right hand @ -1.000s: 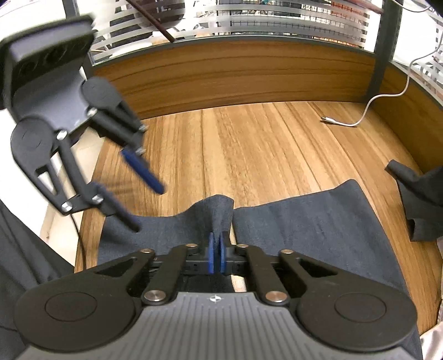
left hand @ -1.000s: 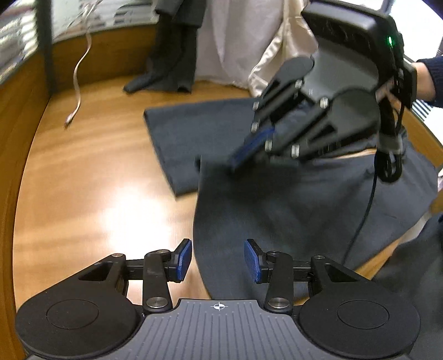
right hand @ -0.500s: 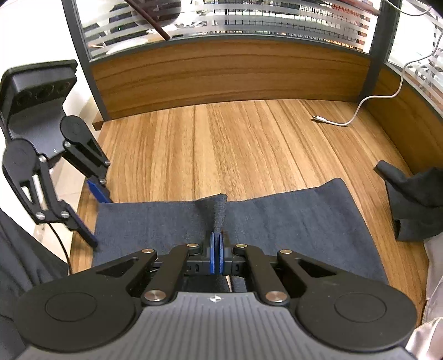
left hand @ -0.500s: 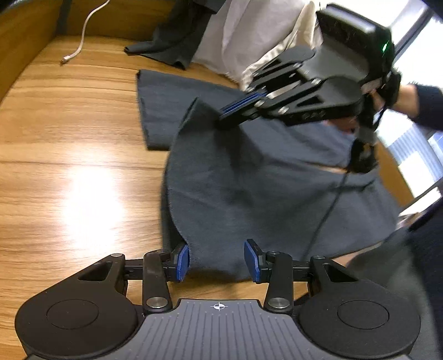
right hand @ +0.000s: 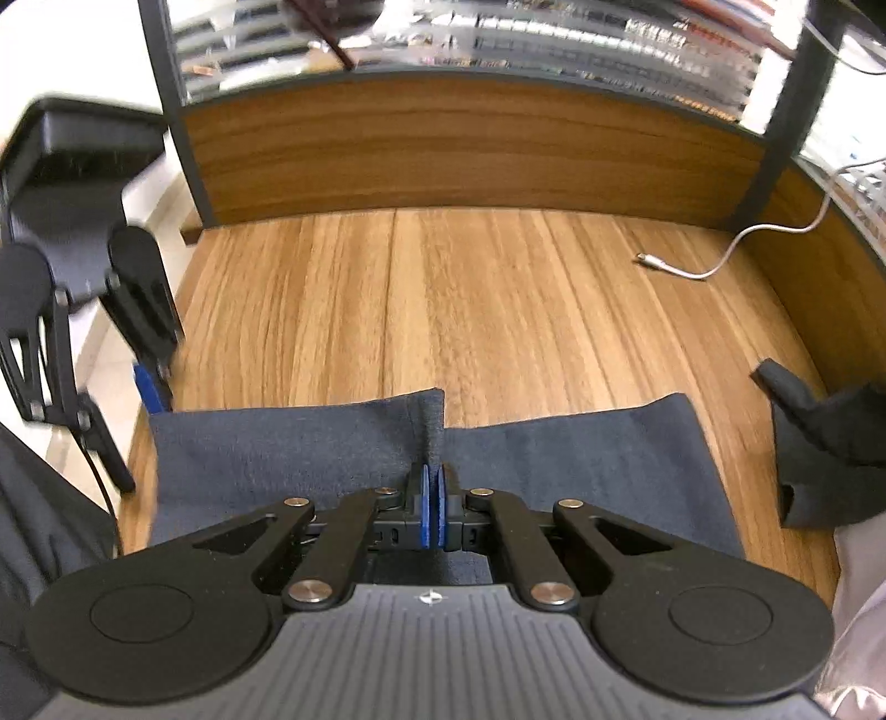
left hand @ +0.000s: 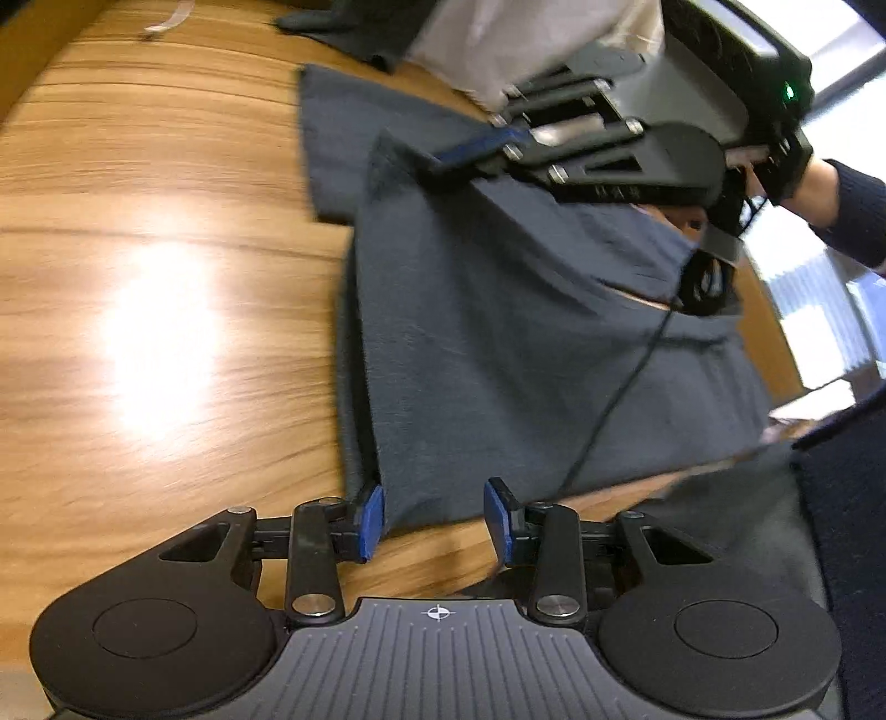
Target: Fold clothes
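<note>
our right gripper [right hand: 433,512] has its blue fingers [right hand: 425,512] pressed together on a pinched ridge of the dark grey cloth [right hand: 310,448], lifting that fold a little off the wooden counter [right hand: 498,310]. our left gripper [left hand: 434,518] has its fingers [left hand: 370,518] partly apart; they have just been closing a little, and the near corner of the same cloth [left hand: 498,343] lies between them, its edge just beside the left pad, though we cannot tell if it touches. the cloth spreads flat across the counter [left hand: 138,221], one half doubled over the other. from the left view the right gripper [left hand: 470,152] and its black cable [left hand: 620,399] hang over the cloth. farther out lie a white cable [right hand: 720,260], a crumpled dark garment [right hand: 819,448] and pale fabric [left hand: 498,44] near the cloth's far end.
</note>
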Tool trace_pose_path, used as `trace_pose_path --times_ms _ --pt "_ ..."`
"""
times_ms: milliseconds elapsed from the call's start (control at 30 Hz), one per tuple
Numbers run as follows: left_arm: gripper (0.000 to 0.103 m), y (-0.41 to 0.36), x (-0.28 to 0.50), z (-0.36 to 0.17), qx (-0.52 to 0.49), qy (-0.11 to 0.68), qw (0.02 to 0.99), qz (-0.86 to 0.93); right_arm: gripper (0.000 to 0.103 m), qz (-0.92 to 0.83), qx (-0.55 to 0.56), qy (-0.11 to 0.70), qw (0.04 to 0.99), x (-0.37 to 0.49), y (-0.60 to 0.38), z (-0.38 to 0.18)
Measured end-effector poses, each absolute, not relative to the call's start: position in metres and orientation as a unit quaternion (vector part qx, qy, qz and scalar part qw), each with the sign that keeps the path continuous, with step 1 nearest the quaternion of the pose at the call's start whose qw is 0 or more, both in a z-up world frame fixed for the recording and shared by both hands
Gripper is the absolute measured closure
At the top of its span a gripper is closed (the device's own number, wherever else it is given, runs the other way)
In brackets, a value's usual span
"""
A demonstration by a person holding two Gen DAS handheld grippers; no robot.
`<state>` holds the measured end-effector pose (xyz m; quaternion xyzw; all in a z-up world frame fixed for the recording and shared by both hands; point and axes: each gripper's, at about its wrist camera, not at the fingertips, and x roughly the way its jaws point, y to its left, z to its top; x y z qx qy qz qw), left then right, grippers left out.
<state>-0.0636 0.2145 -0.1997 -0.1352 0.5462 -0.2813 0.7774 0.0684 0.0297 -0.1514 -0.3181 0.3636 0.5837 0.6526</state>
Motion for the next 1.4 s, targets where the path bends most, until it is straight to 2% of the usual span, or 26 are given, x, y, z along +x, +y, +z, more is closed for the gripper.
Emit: trace_pose_path --times_ms 200,333,700,733,767,800,1000,1067,1200,1400 --pt "0.061 0.226 -0.08 -0.171 -0.128 0.497 0.835 -0.198 0.1 0.581 -0.307 0.375 0.655 0.064 0.033 -0.16" --pt "0.061 0.21 -0.071 -0.161 -0.087 0.451 0.871 -0.171 0.1 0.589 -0.29 0.374 0.655 0.057 0.024 -0.148" --pt "0.062 0.164 -0.009 -0.161 0.033 0.403 0.876 -0.264 0.1 0.628 -0.286 0.358 0.629 0.031 0.009 -0.119" --pt "0.064 0.16 -0.005 -0.161 0.043 0.401 0.873 -0.274 0.1 0.63 -0.286 0.358 0.627 0.03 0.008 -0.117" --pt "0.085 0.158 -0.003 -0.161 0.047 0.401 0.869 -0.284 0.1 0.631 -0.288 0.356 0.626 0.029 0.009 -0.116" --pt "0.095 0.158 -0.003 -0.162 0.048 0.402 0.866 -0.293 0.1 0.631 -0.29 0.355 0.626 0.029 0.009 -0.116" --pt "0.097 0.161 -0.007 -0.167 0.048 0.399 0.872 -0.281 0.098 0.618 -0.284 0.367 0.635 0.042 0.003 -0.115" --pt "0.097 0.16 -0.01 -0.17 0.047 0.4 0.874 -0.271 0.089 0.61 -0.261 0.375 0.647 0.055 0.0 -0.114" --pt "0.097 0.158 -0.018 -0.171 0.045 0.399 0.878 -0.259 0.086 0.58 -0.228 0.396 0.674 0.082 0.0 -0.123" --pt "0.097 0.16 -0.026 -0.171 0.032 0.407 0.879 -0.247 0.086 0.572 -0.284 0.404 0.655 0.086 0.028 -0.166"
